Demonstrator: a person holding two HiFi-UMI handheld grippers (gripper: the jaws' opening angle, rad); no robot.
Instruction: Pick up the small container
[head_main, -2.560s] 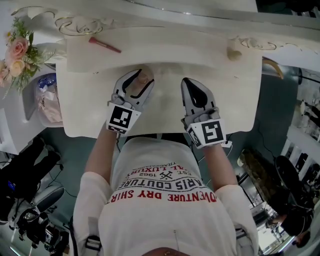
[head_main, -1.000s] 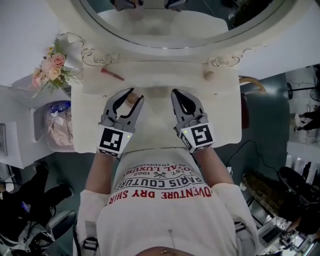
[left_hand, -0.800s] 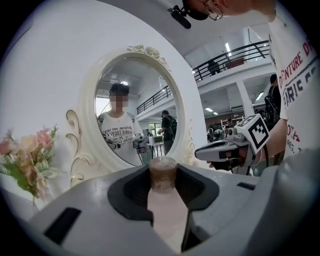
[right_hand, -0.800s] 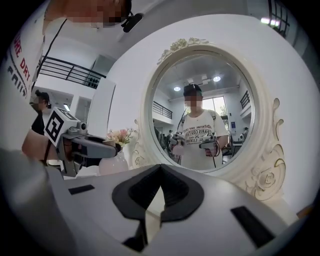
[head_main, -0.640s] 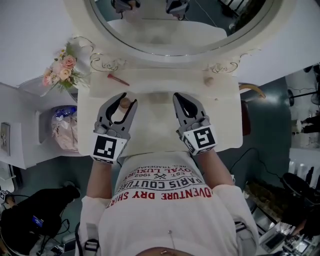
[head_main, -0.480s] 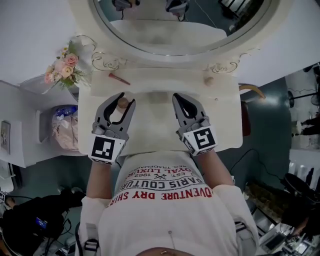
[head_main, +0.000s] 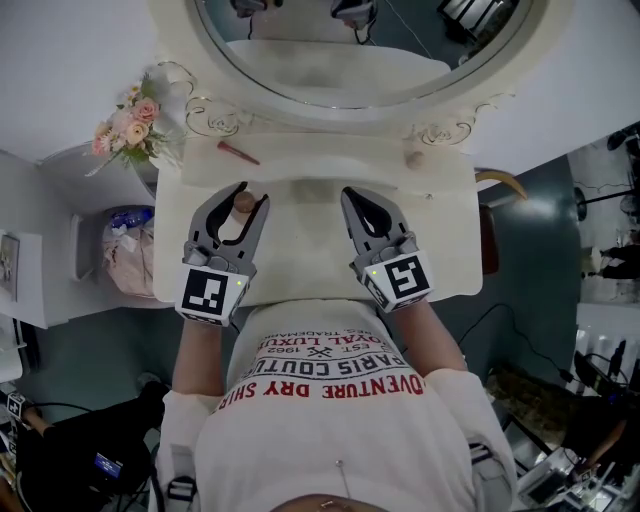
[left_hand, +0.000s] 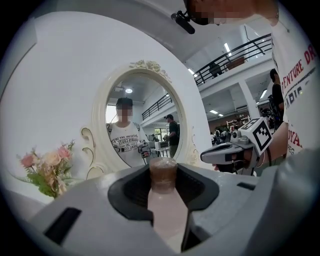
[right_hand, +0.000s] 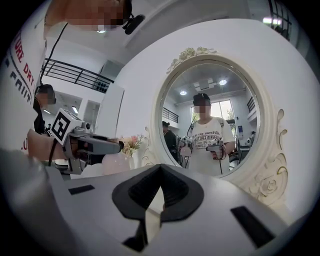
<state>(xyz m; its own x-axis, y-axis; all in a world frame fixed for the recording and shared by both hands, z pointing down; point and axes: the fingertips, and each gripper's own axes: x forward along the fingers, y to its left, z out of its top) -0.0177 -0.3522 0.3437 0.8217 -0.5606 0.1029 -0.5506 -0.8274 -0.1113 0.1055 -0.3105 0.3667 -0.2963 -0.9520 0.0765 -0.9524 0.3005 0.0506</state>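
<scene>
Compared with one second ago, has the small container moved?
Yes. The small container, held in the left hand-held gripper, shifted left in the head view, from right of the red brush to directly below it.

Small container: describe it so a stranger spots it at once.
Below the oval mirror is a cream vanity table, with the left hand-held gripper over it. Between its jaws is the small container, a pale pink bottle with a brown cap, unlike the red stick behind.

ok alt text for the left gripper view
The left gripper holds a small container, pale pink with a brown cap, upright between its jaws. Behind it stand an oval white-framed mirror and pink flowers at lower left; the right gripper shows at the right.
</scene>
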